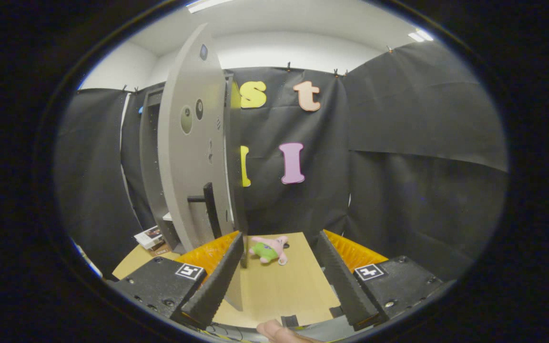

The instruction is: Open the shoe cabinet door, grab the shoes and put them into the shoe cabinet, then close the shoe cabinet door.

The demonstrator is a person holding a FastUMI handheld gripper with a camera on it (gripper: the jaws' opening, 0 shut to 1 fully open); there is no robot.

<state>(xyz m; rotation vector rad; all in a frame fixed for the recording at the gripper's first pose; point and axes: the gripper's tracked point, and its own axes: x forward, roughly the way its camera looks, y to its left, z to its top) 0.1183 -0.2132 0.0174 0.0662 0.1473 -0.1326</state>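
Observation:
The grey shoe cabinet [150, 157] stands at the left on a wooden table. Its door [191, 143] is swung out towards me, nearly edge-on, with a dark bar handle [208, 209] low on its face. My gripper [281, 240] is open, and its left finger [217, 281] lies right beside the door's lower edge, below the handle. Nothing is held between the fingers. Inside the cabinet I can make out a pale shelf [167, 216]; the rest of the interior is hidden by the door.
A pink and green plush star toy [270, 249] lies on the wooden table [284, 286] just beyond the fingertips. A small printed box [149, 237] sits at the cabinet's foot on the left. Part of a hand [279, 332] is below the fingers. Black cloth walls surround the booth.

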